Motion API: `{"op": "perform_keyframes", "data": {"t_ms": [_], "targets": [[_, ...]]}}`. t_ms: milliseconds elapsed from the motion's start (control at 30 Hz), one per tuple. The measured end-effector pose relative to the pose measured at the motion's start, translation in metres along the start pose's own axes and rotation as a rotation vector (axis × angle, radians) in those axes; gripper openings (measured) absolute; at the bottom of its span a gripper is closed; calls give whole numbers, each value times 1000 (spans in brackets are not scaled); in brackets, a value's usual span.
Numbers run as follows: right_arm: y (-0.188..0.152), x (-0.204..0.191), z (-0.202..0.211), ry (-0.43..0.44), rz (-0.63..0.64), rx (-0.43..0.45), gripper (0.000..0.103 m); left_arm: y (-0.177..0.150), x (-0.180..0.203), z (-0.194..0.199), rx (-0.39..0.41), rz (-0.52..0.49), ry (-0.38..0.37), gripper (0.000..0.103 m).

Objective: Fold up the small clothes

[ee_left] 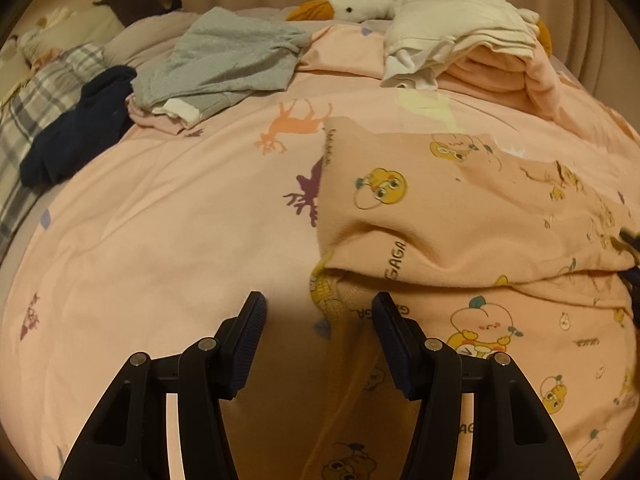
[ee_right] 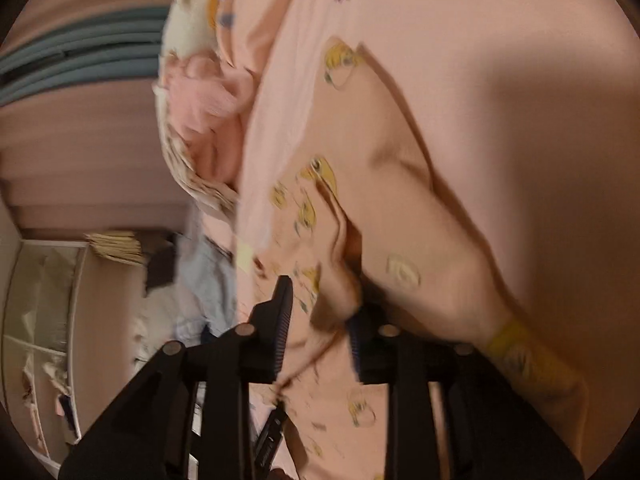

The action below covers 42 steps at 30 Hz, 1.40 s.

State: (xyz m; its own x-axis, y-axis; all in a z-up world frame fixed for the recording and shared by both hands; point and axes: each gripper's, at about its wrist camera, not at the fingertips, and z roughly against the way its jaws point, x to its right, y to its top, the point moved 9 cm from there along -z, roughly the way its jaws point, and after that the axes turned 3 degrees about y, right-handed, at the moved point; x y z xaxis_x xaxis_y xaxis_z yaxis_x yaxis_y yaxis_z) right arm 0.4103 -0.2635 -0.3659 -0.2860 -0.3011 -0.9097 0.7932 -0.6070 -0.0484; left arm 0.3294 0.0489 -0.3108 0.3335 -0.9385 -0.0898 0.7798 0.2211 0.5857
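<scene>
A small peach garment (ee_left: 460,216) printed with yellow cartoon chicks lies partly folded on the pink bed cover (ee_left: 160,240), at the right. My left gripper (ee_left: 318,308) is open and empty, its jaws just above the garment's near left edge. In the blurred, tilted right wrist view the same peach garment (ee_right: 320,208) lies bunched between and beyond the fingers. My right gripper (ee_right: 320,308) has its jaws apart with a fold of the cloth lying between them; the jaws do not press on it.
A grey garment (ee_left: 224,60), a dark navy one (ee_left: 76,136) and plaid cloth (ee_left: 44,92) lie at the back left. A white goose plush (ee_left: 352,4) and a stack of white and pink clothes (ee_left: 472,48) sit at the back right. Shelves (ee_right: 44,320) stand beside the bed.
</scene>
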Motion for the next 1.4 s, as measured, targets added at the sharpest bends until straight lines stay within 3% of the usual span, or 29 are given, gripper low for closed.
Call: {"op": "perform_keyframes", "data": {"t_ms": [33,67,133,200,300,367,433,467,500,533,633,767,833,900,967,1033,1100,1133,1200,1367,1400], "targets": [[3,0,2,-43,56,25,5,1,-3,1,6,4,13,58],[6,-2,6,-71,105,58,5,3,-6,3,21,-3,42,58],[8,-13,8,-18,125,58,5,6,-13,7,46,-37,119,58],[15,-26,20,28,134,85,5,6,-13,11,36,-51,115,57],[20,-41,34,-13,205,97,5,5,-18,18,-3,-9,110,54],[26,-42,44,-114,245,114,6,6,-17,26,-13,-4,82,54],[29,-23,49,-363,269,73,10,7,-17,34,-7,-19,87,54],[32,-13,52,-446,260,64,16,9,-19,39,6,-19,105,54],[33,-7,54,-448,241,70,20,12,-19,43,22,-17,106,54],[36,-5,55,-394,204,69,27,16,-17,49,53,-14,81,54],[37,-11,61,-314,157,64,28,23,-8,57,101,10,-15,54],[27,-45,55,-290,296,86,27,26,13,44,137,-38,-111,54],[16,-58,39,-231,355,51,27,17,21,21,101,-89,-102,54],[3,-52,26,-234,368,-5,24,1,21,-5,-13,-99,-98,54],[-3,-27,8,-406,384,-68,16,0,17,-4,-14,-66,-140,54],[-7,-22,1,-502,462,-102,15,-3,12,-4,-89,-75,-127,54],[-13,-30,6,-620,541,-123,20,-3,1,-2,-143,-22,-90,54],[-16,-34,16,-723,564,-113,34,0,-5,1,-161,34,-96,54],[-14,-42,28,-780,570,-61,37,9,-5,12,-127,86,-168,53],[-19,-71,26,-642,659,-10,36,27,8,34,93,61,-250,54],[-23,-71,19,-616,689,-17,36,26,11,30,94,49,-255,54]]}}
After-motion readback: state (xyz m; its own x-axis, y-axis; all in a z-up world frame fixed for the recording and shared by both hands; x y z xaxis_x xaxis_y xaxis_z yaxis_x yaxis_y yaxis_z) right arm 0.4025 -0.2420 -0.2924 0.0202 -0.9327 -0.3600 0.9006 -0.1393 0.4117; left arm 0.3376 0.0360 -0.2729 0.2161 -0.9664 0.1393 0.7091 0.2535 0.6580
